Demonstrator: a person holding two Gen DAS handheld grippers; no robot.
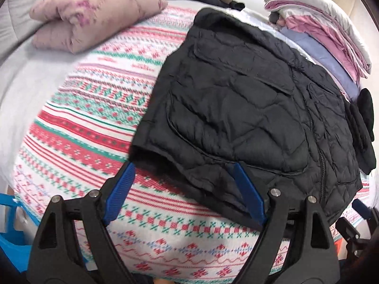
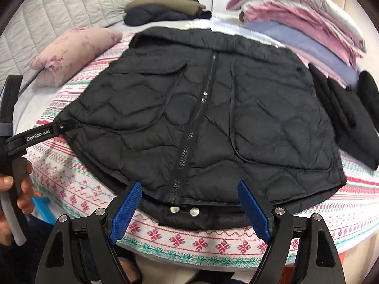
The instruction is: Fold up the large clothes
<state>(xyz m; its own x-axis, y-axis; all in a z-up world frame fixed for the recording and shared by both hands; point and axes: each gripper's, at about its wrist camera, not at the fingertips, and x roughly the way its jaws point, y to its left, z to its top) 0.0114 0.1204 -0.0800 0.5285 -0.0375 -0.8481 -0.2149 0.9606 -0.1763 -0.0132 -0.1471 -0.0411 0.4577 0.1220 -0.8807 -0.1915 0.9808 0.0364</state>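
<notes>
Black quilted jacket (image 2: 208,118); white blanket (image 1: 94,123) with red and green knit-style bands; dusty pink pillow (image 1: 94,16) with purple flowers; blue claw pads (image 2: 254,210).

We are holding the right gripper (image 2: 189,209) spread wide over the near hem of the black quilted jacket (image 2: 203,123) lying zipped on the patterned blanket (image 2: 71,189), the left gripper (image 2: 64,126) touching its left edge.

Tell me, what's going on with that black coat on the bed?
A person is folding a black quilted jacket that lies flat, front up, on a patterned blanket. The left gripper has its open jaws at the jacket's left edge. The right gripper hangs open over the bottom hem near the snaps. Neither grips it. Folded bedding and a pink pillow lie nearby.
</notes>
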